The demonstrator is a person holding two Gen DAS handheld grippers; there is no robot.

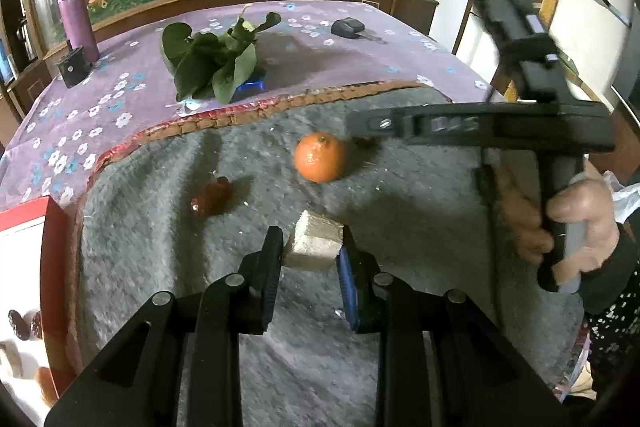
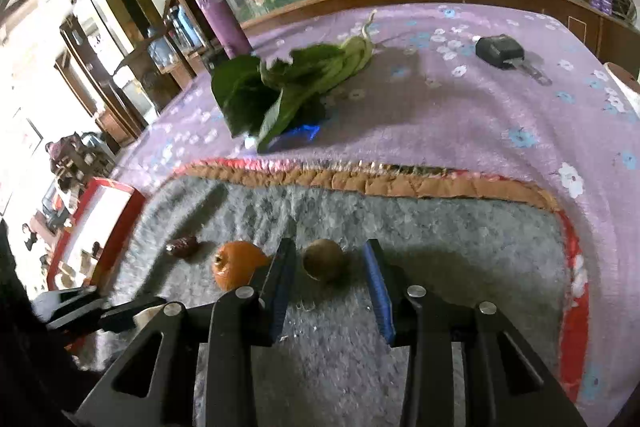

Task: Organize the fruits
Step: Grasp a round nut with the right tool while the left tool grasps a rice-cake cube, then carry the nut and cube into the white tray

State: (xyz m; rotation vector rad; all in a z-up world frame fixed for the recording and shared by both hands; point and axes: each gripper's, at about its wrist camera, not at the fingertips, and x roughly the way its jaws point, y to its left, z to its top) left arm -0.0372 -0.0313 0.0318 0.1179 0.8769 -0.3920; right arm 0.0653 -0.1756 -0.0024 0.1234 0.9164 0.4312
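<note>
While a pale, blocky piece (image 1: pixel 314 241) is pinched between the pads of the left gripper (image 1: pixel 310 259), the right gripper (image 2: pixel 330 267) stands spread, with a small brown round fruit (image 2: pixel 323 259) lying between its fingers and no pad seen pressing on it. The fruit rests on the grey mat (image 2: pixel 440 247) that covers the near part of the table (image 2: pixel 460 115). An orange (image 2: pixel 236 264) lies just beside the right gripper's left finger (image 2: pixel 282 279), and a dark red date (image 2: pixel 183 247) is seen farther left. A red-rimmed tray (image 2: pixel 100 223), judged to be the collecting place, sits at the mat's left edge and already holds some pieces. For the step in hand, the brown fruit is best centred between the pads before closure, so that it is not squeezed sideways; the orange should be left undisturbed. The held piece should be kept level during carriage toward the tray, since a light pinch on a crumbly block may slip.
</note>
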